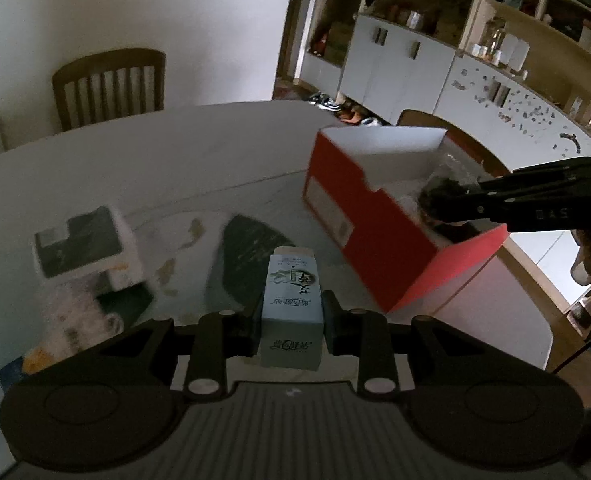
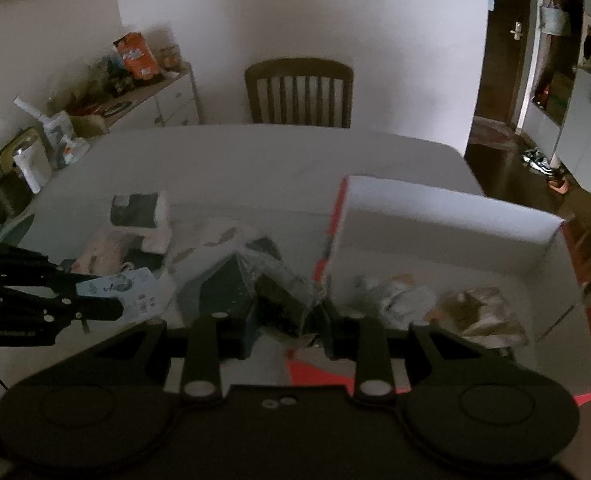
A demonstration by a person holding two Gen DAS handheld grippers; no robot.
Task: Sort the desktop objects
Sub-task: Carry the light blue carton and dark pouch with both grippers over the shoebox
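Left wrist view: the left gripper (image 1: 291,322) stands narrow, its two black pads pressed on the sides of a small pale blue cardboard carton (image 1: 291,312) with printed characters, which is held upright between them and lifted above the white table (image 1: 175,160). At about 2 o'clock from the carton lies an open red cardboard box with white inside (image 1: 375,248), standing on the table. The right gripper (image 1: 439,200) reaches over this box from 3 o'clock, its tips above the box interior. At 10 o'clock on the table lies a white block with a dark top (image 1: 83,244), blurred. At 11 o'clock, behind the table, stands a brown wooden chair (image 1: 109,84).

Right wrist view: the right gripper (image 2: 289,320) is also narrow and is closed on a crumpled transparent plastic bag with dark contents (image 2: 283,300), held just at the near left wall of the red box (image 2: 447,208). Inside the box, at 2 o'clock, lie some pale crumpled wrappers (image 2: 407,300) and a brownish packet (image 2: 479,312); what they are I cannot tell. At 9 o'clock the left gripper (image 2: 107,296) holds the pale blue carton (image 2: 119,284) over the table.
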